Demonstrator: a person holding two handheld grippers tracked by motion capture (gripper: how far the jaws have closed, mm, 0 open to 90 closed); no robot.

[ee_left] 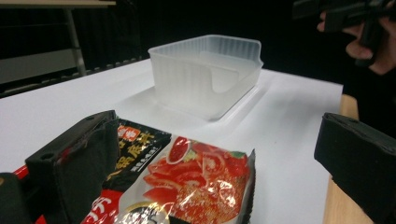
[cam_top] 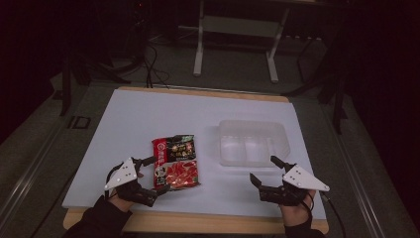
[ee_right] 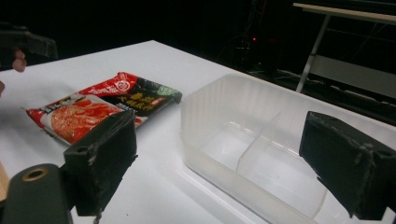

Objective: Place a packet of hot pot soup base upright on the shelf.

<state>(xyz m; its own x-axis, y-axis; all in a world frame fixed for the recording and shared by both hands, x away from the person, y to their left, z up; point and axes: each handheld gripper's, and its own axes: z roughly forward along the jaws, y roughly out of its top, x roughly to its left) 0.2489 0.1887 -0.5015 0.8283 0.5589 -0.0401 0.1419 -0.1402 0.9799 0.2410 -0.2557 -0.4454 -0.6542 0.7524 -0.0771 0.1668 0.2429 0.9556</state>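
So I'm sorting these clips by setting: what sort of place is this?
Probably a lab or studio set up for recording: a white-topped table in a dark room, cables trailing on the floor, and a bare metal stand behind.

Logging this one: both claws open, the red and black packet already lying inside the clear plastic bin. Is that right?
Not quite. The red and black packet lies flat on the white table beside the clear plastic bin, not inside it; the high view shows them apart, and the right gripper view shows bare compartments. Both the left claw and the right claw are open, as you logged.
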